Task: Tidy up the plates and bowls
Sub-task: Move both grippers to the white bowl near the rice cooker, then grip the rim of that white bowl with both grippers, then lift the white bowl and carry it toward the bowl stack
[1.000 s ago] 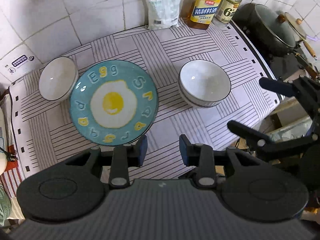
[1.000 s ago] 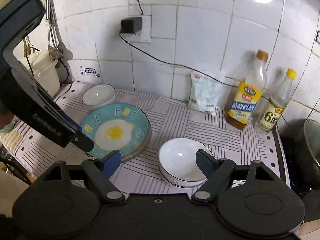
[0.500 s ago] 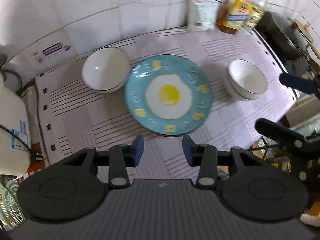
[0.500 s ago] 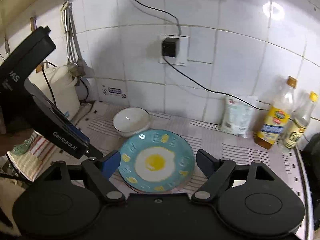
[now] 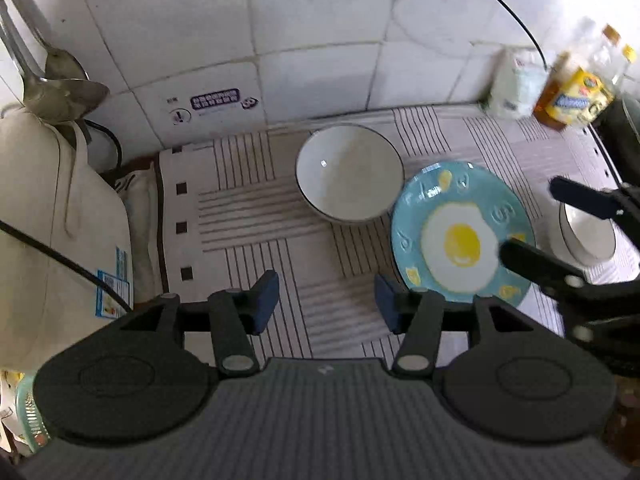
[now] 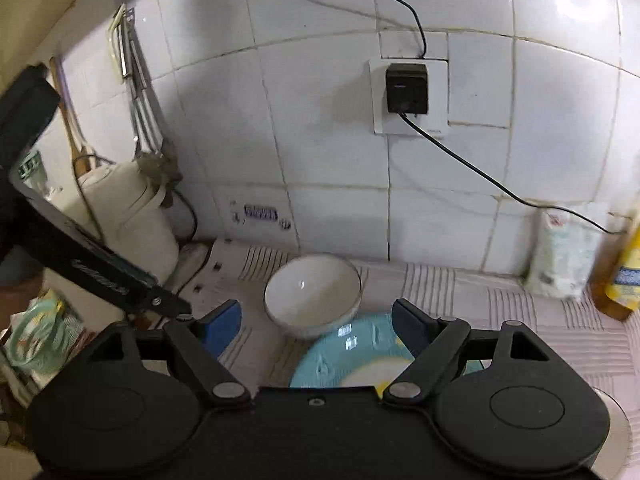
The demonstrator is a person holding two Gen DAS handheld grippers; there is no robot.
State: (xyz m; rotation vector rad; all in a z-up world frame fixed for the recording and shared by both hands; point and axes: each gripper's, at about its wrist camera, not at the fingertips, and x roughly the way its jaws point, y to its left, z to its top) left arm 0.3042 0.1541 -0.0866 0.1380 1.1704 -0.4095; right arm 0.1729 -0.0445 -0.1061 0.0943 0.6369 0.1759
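Observation:
A teal plate painted with a fried egg lies on the striped cloth. A white bowl stands just left of it by the wall, and a second white bowl stands to its right. My left gripper hovers over bare cloth in front of the left bowl, its jaws opening with nothing between them. My right gripper hangs open above the plate, facing the left bowl. Its black fingers show at the right edge of the left wrist view.
A cream rice cooker with a cord stands at the left end. Ladles hang on the tiled wall. A white bag and oil bottles line the back right. A plug sits in a wall socket. A dark pot lies far right.
Both grippers have swung left along the counter, away from the right bowl toward the left bowl. The left gripper's jaws have widened. The right gripper's opening looks unchanged.

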